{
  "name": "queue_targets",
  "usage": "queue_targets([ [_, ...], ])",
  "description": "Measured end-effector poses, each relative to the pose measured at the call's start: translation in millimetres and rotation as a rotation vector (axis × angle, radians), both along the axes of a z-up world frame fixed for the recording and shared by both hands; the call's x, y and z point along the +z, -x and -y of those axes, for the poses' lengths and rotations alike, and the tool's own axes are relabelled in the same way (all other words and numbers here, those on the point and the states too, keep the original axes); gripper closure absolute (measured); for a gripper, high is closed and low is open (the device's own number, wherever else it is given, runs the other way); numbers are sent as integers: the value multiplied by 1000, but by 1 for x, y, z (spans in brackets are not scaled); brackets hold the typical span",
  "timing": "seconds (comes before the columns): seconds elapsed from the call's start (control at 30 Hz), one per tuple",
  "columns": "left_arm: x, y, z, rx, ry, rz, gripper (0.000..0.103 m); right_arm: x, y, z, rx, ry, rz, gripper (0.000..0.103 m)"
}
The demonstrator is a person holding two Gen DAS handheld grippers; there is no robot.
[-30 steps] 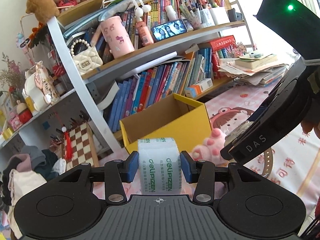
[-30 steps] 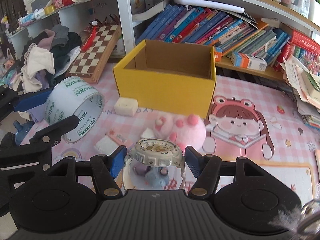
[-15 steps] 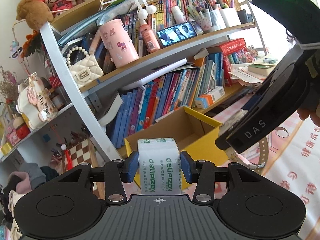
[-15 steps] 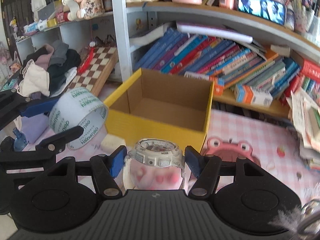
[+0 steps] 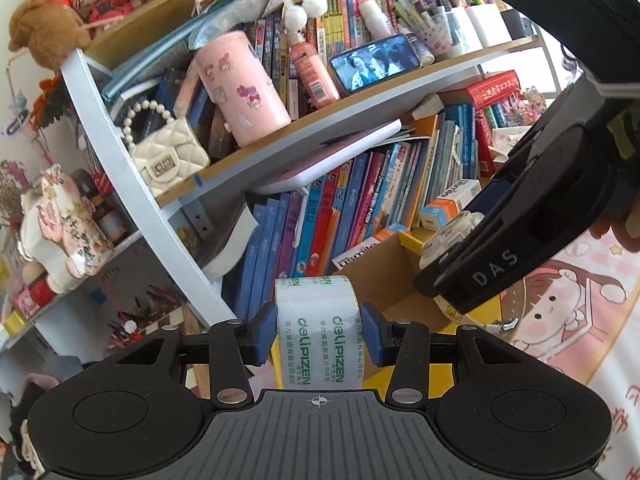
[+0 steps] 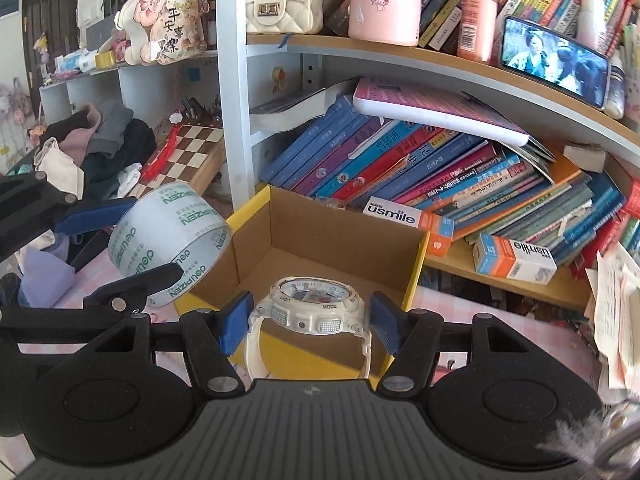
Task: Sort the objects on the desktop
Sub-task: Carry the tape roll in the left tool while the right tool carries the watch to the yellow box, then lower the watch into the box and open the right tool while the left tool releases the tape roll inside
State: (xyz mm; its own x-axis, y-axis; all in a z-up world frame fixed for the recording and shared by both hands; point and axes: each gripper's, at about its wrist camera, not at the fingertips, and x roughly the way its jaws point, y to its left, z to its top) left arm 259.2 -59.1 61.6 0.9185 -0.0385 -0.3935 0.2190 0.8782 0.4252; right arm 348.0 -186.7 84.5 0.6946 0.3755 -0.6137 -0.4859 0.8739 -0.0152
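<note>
My left gripper (image 5: 319, 334) is shut on a roll of clear tape with green print (image 5: 318, 320); the roll also shows in the right wrist view (image 6: 168, 236), held at the left rim of the box. My right gripper (image 6: 310, 318) is shut on a white wristwatch (image 6: 314, 306) and holds it over the near edge of an open yellow cardboard box (image 6: 418, 268). The box interior looks bare. In the left wrist view the right gripper (image 5: 464, 268) with the watch (image 5: 450, 236) hangs over the box (image 5: 400, 280).
A bookshelf stands right behind the box with leaning books (image 6: 420, 168), toothpaste cartons (image 6: 514, 258) and a phone playing video (image 6: 556, 60). A chessboard (image 6: 188, 152) and a clothes pile (image 6: 92, 140) lie to the left. Loose papers (image 6: 616, 304) lie at the right.
Both grippers have risen and moved forward toward the box and shelf, still holding the tape and the watch. The box is now directly under them; the pink plush on the mat has dropped out of view.
</note>
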Motion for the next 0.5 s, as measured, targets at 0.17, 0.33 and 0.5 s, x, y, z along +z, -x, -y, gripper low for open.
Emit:
queue_targets([
  [0.17, -4, -24, -4, 12, 50, -49, 59, -7, -28, 0, 11, 3, -33, 41],
  [0.33, -8, -49, -11, 28, 123, -108, 59, -14, -54, -5, 23, 23, -46, 41],
  [0.5, -15, -68, -13, 39, 128, -133, 59, -24, -73, -12, 39, 42, -60, 41],
])
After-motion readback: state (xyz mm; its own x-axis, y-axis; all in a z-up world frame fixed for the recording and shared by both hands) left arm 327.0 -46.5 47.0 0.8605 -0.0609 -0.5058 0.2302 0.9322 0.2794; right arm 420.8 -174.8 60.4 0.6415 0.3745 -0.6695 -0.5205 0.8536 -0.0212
